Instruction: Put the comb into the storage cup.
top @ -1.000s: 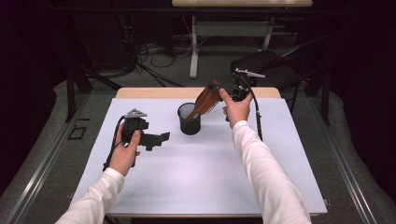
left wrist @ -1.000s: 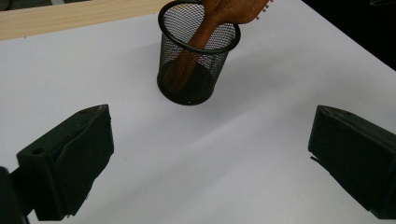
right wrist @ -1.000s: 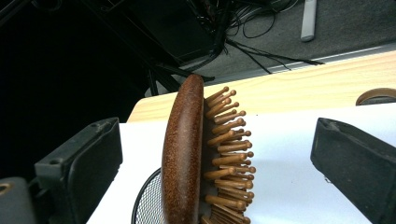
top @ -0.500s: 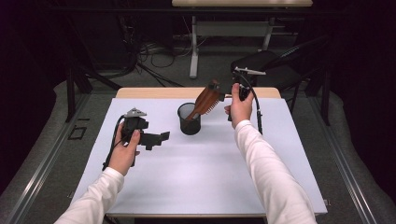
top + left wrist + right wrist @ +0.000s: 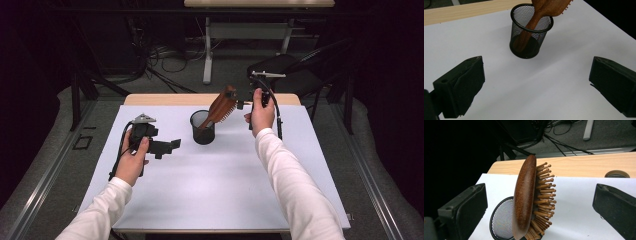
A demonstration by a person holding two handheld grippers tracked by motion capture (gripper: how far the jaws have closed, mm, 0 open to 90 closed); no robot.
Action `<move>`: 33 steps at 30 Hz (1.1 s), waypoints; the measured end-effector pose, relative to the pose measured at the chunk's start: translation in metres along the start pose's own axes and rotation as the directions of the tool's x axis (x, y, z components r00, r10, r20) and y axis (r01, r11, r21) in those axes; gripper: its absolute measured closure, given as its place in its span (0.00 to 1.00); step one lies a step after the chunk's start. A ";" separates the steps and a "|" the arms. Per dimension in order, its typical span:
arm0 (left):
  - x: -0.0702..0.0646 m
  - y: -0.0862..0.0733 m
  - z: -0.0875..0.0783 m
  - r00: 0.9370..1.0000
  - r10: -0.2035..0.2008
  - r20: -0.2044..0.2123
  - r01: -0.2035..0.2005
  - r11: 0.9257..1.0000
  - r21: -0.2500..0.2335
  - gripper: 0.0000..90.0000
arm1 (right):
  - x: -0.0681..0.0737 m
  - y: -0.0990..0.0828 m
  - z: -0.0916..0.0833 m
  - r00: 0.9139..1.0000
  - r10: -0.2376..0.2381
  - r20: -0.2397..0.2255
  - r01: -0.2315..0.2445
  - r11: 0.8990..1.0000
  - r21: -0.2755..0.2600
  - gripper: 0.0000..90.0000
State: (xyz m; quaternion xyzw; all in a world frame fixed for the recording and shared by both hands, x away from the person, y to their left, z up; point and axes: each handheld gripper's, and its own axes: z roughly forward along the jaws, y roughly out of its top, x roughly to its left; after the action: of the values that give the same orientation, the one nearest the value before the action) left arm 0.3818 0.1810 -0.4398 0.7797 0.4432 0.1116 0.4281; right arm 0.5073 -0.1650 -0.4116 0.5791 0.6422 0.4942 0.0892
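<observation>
While the wooden hairbrush (image 5: pixel 222 106) sits handle-down in the black mesh cup (image 5: pixel 202 127), leaning up and to the right with its head well above the rim, both grippers are spread wide with nothing between their jaws. Seen from the high view, the right gripper (image 5: pixel 244 103) is held up just beside the brush head, on the far right side of the cup, and its own camera shows the brush head (image 5: pixel 527 200) edge-on between the two open jaws, bristles pointing right, not touching either pad as far as I can tell. Cup rim (image 5: pixel 499 220) peeks out below it there.

Left gripper (image 5: pixel 167 146) hangs low over the white table (image 5: pixel 215 185) to the left of the cup, well apart from it, jaws pointed roughly at the cup. Its view has the cup (image 5: pixel 530 37) dead ahead between the open jaws, with the brush handle (image 5: pixel 529 27) visible through the mesh, resting against the near rim
</observation>
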 end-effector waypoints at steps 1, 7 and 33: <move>0.000 0.000 0.000 1.000 0.000 0.000 0.000 1.000 0.000 0.00 | 0.000 0.000 -0.001 1.000 -0.003 -0.005 0.003 1.000 -0.001 0.00; -0.001 0.003 0.000 1.000 0.009 -0.002 -0.009 1.000 0.002 0.00 | 0.003 0.000 -0.007 0.999 -0.038 -0.024 0.038 0.999 0.020 0.00; -0.005 0.011 -0.007 0.999 0.028 0.025 -0.028 1.000 -0.013 0.00 | 0.005 -0.004 -0.046 0.977 -0.215 -0.003 0.215 0.972 0.096 0.00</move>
State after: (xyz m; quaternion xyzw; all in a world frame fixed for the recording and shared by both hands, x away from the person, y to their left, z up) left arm 0.3816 0.1783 -0.4264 0.7844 0.4262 0.1106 0.4368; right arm 0.4718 -0.1845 -0.3892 0.5115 0.7237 0.4483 0.1166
